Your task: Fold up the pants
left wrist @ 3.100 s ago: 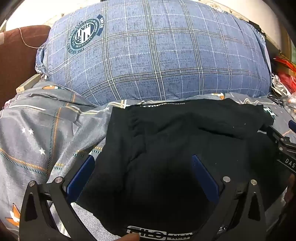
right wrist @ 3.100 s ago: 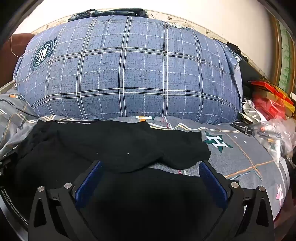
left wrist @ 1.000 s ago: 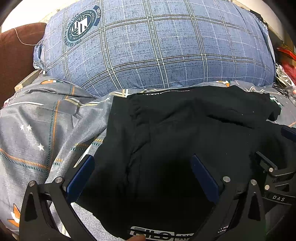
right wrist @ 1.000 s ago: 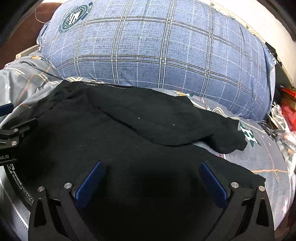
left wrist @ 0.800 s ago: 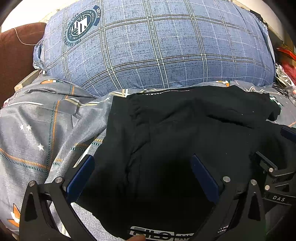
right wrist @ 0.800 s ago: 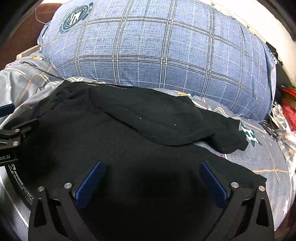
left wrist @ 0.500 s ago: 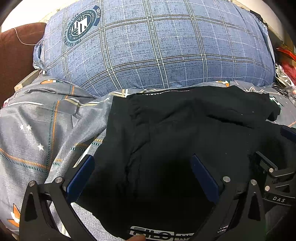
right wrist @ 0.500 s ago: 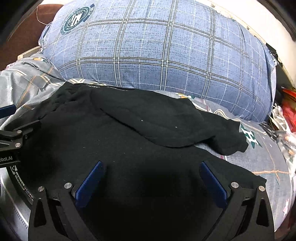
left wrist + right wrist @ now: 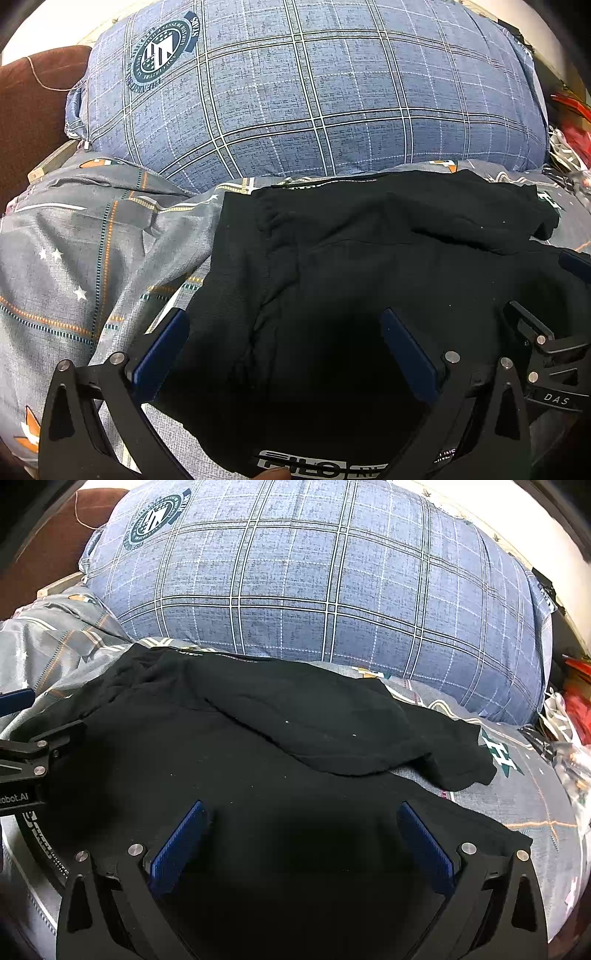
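Since the earlier frame the right gripper has been brought over the pants; both it and the left gripper are spread wide, and the near hem should be pinched squarely

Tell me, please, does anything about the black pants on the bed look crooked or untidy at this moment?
Yes. The black pants are folded unevenly: the upper layer lies askew, and its end sticks out past the layer below onto the grey bedsheet. The fabric near the waistband is bunched. Both grippers are open.
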Demonstrator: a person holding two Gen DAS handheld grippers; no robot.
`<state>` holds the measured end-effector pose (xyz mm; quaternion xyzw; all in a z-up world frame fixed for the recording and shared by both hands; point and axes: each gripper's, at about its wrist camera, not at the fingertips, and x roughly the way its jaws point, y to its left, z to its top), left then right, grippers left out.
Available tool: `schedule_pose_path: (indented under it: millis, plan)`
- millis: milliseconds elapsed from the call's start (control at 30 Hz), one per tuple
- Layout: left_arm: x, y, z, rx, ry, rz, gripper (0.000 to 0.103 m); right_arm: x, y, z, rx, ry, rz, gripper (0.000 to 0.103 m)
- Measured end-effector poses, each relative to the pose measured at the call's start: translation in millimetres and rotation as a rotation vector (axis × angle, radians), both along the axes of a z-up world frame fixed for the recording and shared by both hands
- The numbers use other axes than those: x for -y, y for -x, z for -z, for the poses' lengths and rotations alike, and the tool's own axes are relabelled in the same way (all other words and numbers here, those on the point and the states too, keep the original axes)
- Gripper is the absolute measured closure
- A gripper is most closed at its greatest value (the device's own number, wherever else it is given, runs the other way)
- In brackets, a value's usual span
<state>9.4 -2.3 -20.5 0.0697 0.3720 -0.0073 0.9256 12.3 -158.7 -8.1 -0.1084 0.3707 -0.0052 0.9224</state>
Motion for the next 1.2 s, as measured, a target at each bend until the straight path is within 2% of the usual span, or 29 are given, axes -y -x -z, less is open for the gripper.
schedule_pose_path:
  millis: [300, 400, 500, 633, 733, 833, 933, 1000, 1100, 1200]
  plan:
    - [0.0, -1.7, -2.1, 0.004, -0.005, 0.0, 0.0, -1.4, 0.5, -1.3, 0.005, -0.002, -0.004, 0.0]
    - [-9.8, -9.1, -12.3, 0.041, -0.019, -0.011, 0.0, 1.5, 0.0, -5.2, 0.016, -0.001, -0.003, 0.0]
    - [-37.1, -25.6, -24.9, 0.066, 0.007, -0.071, 0.0, 11.6, -3.6, -11.9, 0.035, -0.021, 0.018, 0.0]
    - [-80.5, -55.7, -34.3, 0.042, 0.086, -0.176, 0.0, 36.1, -15.4, -21.5, 0.071, -0.028, 0.06, 0.0]
    - [-96.1, -81.4, -37.6, 0.015, 0.1, -0.2, 0.0, 64.6, -27.3, -31.3, 0.1, -0.048, 0.104, 0.0]
    - [-107.3, -116.5, -30.3, -0.066, 0.186, -0.204, 0.0, 108.0, -36.5, -42.7, 0.111, -0.14, 0.186, 0.0]
    - [-106.0, -144.7, -12.0, -0.139, 0.221, -0.204, 0.003, 153.0, -49.6, -54.2, 0.117, -0.243, 0.239, 0.001]
    - [-96.8, -153.5, -2.8, -0.167, 0.225, -0.175, 0.01, 179.8, -61.8, -59.5, 0.118, -0.272, 0.27, 0.001]
    - [-79.1, -164.4, 2.8, -0.181, 0.23, -0.091, 0.011, 216.0, -84.5, -56.9, 0.1, -0.314, 0.315, 0.001]
    - [-68.0, -174.9, 6.5, -0.193, 0.246, -0.025, 0.013, 248.1, -103.7, -41.8, 0.037, -0.407, 0.345, 0.011]
